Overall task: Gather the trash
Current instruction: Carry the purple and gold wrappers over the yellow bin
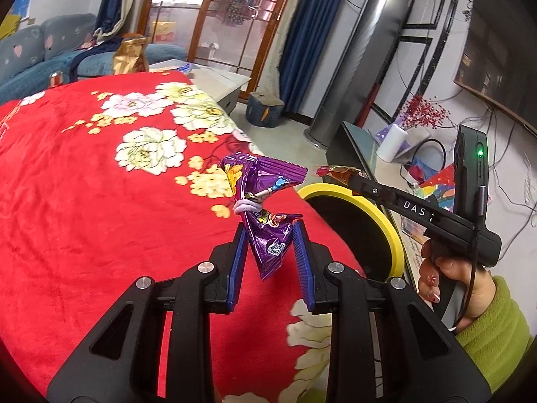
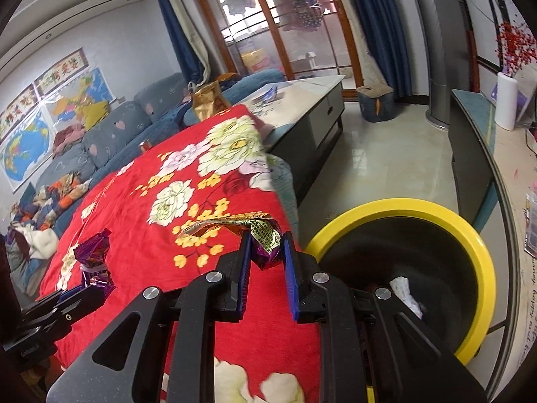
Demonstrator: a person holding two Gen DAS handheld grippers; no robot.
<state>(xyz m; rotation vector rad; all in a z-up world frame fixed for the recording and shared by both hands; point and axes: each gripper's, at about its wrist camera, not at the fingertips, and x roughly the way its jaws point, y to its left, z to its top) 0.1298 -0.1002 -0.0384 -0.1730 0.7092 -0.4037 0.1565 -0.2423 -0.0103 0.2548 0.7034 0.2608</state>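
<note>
My left gripper [image 1: 270, 226] is shut on a purple snack bag [image 1: 260, 201] tied with a lilac hair band, held above the red flowered blanket [image 1: 84, 184]. The bag also shows in the right wrist view [image 2: 94, 262]. My right gripper [image 2: 266, 240] is shut on a crumpled gold and purple wrapper [image 2: 248, 231], held above the blanket's right edge, just left of the bin. The wrapper also shows in the left wrist view [image 1: 335, 172]. The yellow-rimmed black trash bin [image 2: 483, 255] stands on the floor to the right, with white trash inside.
A grey coffee table [image 2: 312, 107] stands beyond the blanket. A gold bag [image 2: 208, 100] and a blue sofa [image 2: 110, 134] are at the back. A long TV cabinet [image 2: 476, 141] with a paper roll [image 2: 506, 100] runs along the right.
</note>
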